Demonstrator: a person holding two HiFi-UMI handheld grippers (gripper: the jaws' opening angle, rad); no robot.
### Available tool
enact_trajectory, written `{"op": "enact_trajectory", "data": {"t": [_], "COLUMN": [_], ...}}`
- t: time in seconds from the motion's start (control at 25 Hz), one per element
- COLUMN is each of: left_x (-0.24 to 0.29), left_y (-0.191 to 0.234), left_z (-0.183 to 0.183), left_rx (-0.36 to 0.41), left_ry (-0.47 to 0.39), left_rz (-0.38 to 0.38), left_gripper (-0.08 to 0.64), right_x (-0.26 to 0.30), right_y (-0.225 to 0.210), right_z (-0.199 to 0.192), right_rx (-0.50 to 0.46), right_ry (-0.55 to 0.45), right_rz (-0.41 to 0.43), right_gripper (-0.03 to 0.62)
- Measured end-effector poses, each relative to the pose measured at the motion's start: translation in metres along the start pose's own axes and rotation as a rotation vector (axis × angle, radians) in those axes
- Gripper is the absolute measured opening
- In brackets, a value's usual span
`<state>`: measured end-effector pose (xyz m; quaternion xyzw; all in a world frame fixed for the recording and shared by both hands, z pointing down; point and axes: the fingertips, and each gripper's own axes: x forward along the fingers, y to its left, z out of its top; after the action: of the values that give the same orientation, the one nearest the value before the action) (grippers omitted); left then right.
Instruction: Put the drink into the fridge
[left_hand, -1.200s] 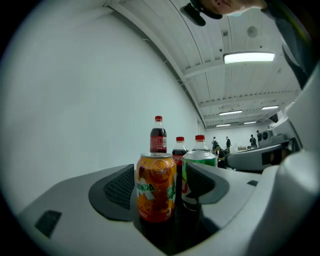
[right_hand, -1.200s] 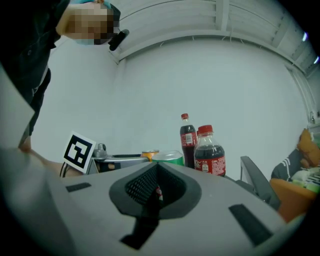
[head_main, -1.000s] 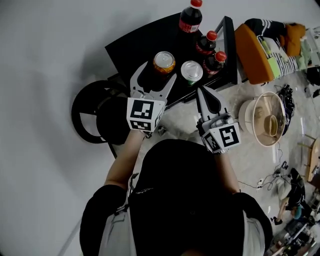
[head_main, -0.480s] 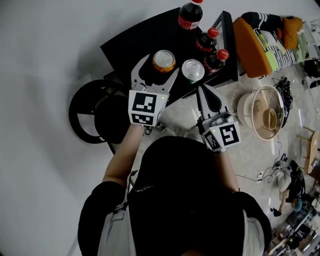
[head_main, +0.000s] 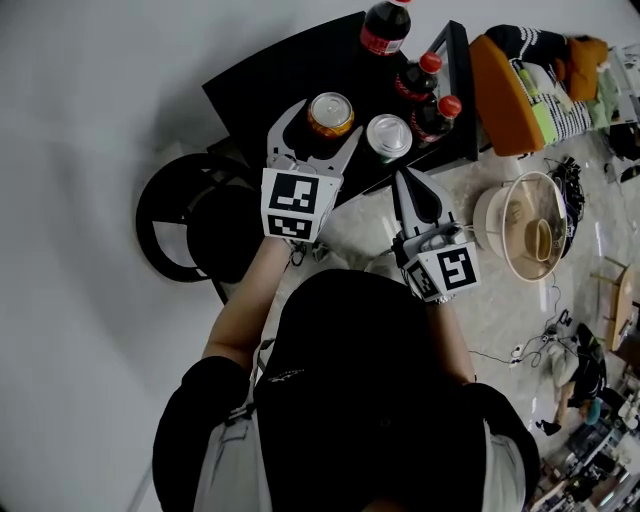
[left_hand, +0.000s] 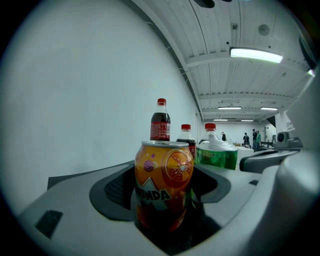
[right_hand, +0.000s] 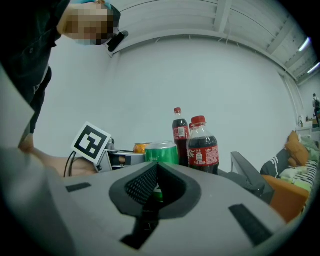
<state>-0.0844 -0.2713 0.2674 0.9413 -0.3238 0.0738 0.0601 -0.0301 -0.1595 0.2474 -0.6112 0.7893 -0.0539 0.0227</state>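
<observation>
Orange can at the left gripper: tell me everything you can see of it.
The orange can looks like a metal soda can with orange print, an orange-slice graphic, a small purple motif, partly readable lettering and a silvery top rim. It stands upright on the black table, between the open jaws of the left gripper; whether they touch it is unclear. A green can stands beside it.

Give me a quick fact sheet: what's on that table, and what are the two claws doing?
Table: black, with five drinks on it
Drinks: orange can, green can, three cola bottles
Left claw: open, jaws either side of the orange can
Right claw: shut, empty, pointing at the green can, not touching it
</observation>
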Motion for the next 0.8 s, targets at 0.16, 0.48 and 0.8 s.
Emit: {"op": "enact_trajectory", "data": {"t": [0.16, 0.48, 0.8], "left_x": [0.002, 0.003, -0.002], "left_y": [0.000, 0.003, 0.013], "left_z": [0.000, 0.002, 0.000], "left_rx": [-0.003, 0.000, -0.020], "left_ry": [0.008, 0.006, -0.002], "left_rz": [0.001, 0.037, 0.115], "left_gripper": [0.350, 0.345, 0.341], "right_x": [-0.002, -0.013, -0.028], "right_y": [0.001, 0.001, -0.002], "right_z": [0.001, -0.001, -0.005], "right_rx": [0.004, 0.018, 0.015], "right_ry": [-0.005, -0.010, 0.006], "right_rz": [0.002, -0.002, -0.008], "right_gripper": [0.015, 0.014, 0.014]}}
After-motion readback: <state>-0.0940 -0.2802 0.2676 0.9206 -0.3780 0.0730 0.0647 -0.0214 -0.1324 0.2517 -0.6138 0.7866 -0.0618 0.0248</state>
